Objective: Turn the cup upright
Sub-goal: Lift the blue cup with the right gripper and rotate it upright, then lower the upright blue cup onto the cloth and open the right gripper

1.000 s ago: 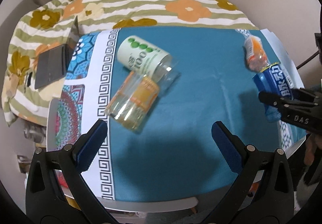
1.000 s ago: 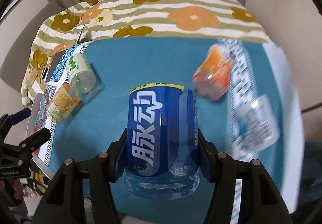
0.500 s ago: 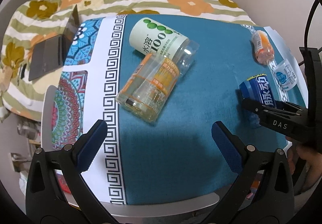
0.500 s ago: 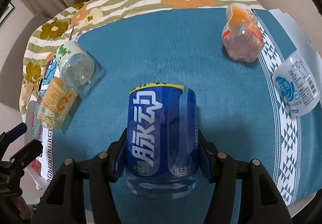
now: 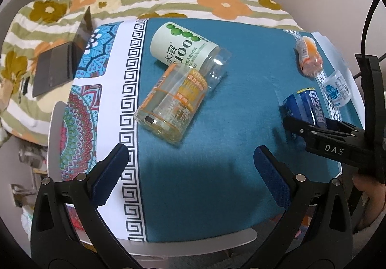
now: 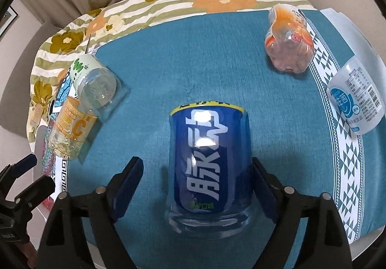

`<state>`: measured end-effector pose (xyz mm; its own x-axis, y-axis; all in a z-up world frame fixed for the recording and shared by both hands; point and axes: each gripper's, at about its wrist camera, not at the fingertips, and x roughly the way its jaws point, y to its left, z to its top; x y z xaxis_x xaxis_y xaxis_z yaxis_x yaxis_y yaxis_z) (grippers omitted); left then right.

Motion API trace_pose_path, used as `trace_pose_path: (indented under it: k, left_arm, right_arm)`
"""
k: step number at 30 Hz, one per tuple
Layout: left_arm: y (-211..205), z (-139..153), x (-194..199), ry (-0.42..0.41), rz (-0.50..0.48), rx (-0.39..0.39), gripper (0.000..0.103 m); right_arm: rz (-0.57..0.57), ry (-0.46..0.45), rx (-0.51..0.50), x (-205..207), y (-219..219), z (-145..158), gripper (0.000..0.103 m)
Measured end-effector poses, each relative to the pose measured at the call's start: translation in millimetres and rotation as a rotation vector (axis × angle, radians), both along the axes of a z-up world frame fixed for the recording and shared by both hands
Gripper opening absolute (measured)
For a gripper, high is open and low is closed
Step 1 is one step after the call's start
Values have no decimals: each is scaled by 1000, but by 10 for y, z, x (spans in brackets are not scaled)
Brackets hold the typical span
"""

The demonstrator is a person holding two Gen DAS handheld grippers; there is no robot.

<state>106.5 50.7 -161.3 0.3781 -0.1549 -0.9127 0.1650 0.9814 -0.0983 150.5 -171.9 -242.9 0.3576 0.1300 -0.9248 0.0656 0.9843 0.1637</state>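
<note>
Both claws gape wide; blue cup [image 6: 208,162] stands between right claw [image 6: 196,185] fingers, unheld.

Left gripper [image 5: 189,170]: wide open, nothing between its blue fingers [image 5: 109,173], held up over the counter.
Right gripper [image 6: 196,187]: open, low, fingers [image 6: 127,185] spread apart.
Right hand [image 5: 369,187]: maybe a bit of skin shows behind the gripper, hard to tell.
</note>
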Motion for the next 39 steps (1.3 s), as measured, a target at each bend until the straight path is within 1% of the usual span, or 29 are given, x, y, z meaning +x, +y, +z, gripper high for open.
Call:
trace_pose_path:
  k: [4,5,6,7,21,26,29,33,39]
  left_arm:
    - [-14,21,-22,-3,0,1,103]
    - [-23,30,-30,-5,-1,1,103]
    - [-34,40,-38,-6,-1,1,103]
    - [-44,48,-43,-7,-2,1,103]
    - [-135,117,-137,-20,-10,6,103]
    - [-166,197,-146,-24,-17,-5,103]
    - [-239,308,-128,-29,-26,-20,103]
    - [-452,527,-64,-44,-42,-24,103]
    - [-953,668,152,30,-57,-61,103]
  right_arm:
    - [10,-15,-1,-33,-11,30,86]
    - [12,-19,0,-30,-10,39,90]
    - [15,-22,2,-26,-8,44,101]
    - [18,-29,3,-36,-12,56,103]
    - [37,-69,-2,-112,-47,130,103]
    - [30,-87,-12,-135,-64,239,102]
    - [24,-93,-11,-181,-128,384,102]
    - [28,-110,-30,-301,-306,648,102]
    - [55,-74,-62,-413,-776,955,103]
